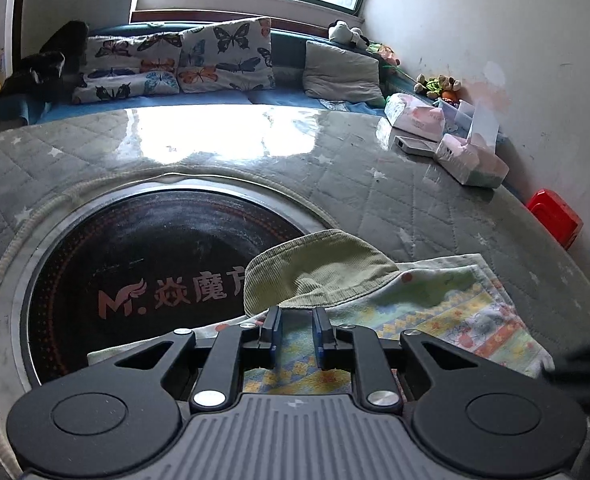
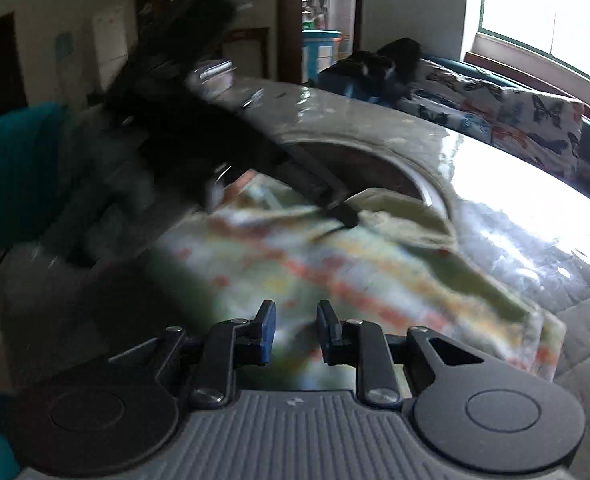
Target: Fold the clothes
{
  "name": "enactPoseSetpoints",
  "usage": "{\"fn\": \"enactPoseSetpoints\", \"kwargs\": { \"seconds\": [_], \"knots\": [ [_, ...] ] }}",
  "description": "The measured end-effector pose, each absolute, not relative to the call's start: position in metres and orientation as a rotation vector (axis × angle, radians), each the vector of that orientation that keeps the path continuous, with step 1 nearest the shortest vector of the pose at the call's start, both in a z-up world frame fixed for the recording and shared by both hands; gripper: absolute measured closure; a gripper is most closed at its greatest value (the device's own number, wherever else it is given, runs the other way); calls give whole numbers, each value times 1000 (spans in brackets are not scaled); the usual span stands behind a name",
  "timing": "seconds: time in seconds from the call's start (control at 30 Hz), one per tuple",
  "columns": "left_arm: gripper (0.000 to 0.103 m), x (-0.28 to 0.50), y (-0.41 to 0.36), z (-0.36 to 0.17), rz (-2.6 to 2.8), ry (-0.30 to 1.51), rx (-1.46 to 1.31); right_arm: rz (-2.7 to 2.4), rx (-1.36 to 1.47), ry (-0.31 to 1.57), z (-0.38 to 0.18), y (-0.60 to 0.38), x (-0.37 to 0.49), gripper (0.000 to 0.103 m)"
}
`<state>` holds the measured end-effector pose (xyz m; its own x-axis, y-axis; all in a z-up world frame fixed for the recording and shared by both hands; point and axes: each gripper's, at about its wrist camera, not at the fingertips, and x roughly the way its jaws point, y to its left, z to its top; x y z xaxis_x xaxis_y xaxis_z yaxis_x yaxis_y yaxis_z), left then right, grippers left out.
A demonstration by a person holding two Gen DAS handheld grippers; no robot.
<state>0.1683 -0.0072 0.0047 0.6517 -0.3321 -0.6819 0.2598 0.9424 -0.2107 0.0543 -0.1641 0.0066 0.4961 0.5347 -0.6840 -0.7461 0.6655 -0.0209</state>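
Observation:
A small garment with a colourful patterned lining [image 1: 447,312] and a green corduroy outside [image 1: 319,268] lies folded on the round table. It also shows blurred in the right wrist view [image 2: 335,272]. My left gripper [image 1: 297,312] is open just above the garment's near edge, its fingertips [image 1: 273,320] by the corduroy flap. My right gripper [image 2: 295,312] is open and empty above the garment. The left gripper [image 2: 337,210] appears blurred in the right wrist view, low over the corduroy flap.
The table has a grey quilted cover [image 1: 375,184] under clear plastic and a black round heater plate [image 1: 143,264] in the middle. Tissue packs [image 1: 471,160] and a grey box [image 1: 411,146] sit at the far right. A red stool [image 1: 555,216] stands by the wall. A sofa with butterfly pillows [image 1: 199,60] is behind.

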Motion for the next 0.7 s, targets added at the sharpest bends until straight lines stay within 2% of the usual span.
{"fn": "enactPoseSetpoints", "kwargs": {
  "seconds": [0.17,0.37,0.7],
  "knots": [
    [85,160,-3,13,-313,771,-113,780,-311,666,13,-170,37,81],
    [85,102,-4,34,-389,700,-84,712,-219,663,15,-188,39,81],
    [85,43,-10,5,-402,709,-41,620,-159,684,4,-218,35,81]
  ]
}}
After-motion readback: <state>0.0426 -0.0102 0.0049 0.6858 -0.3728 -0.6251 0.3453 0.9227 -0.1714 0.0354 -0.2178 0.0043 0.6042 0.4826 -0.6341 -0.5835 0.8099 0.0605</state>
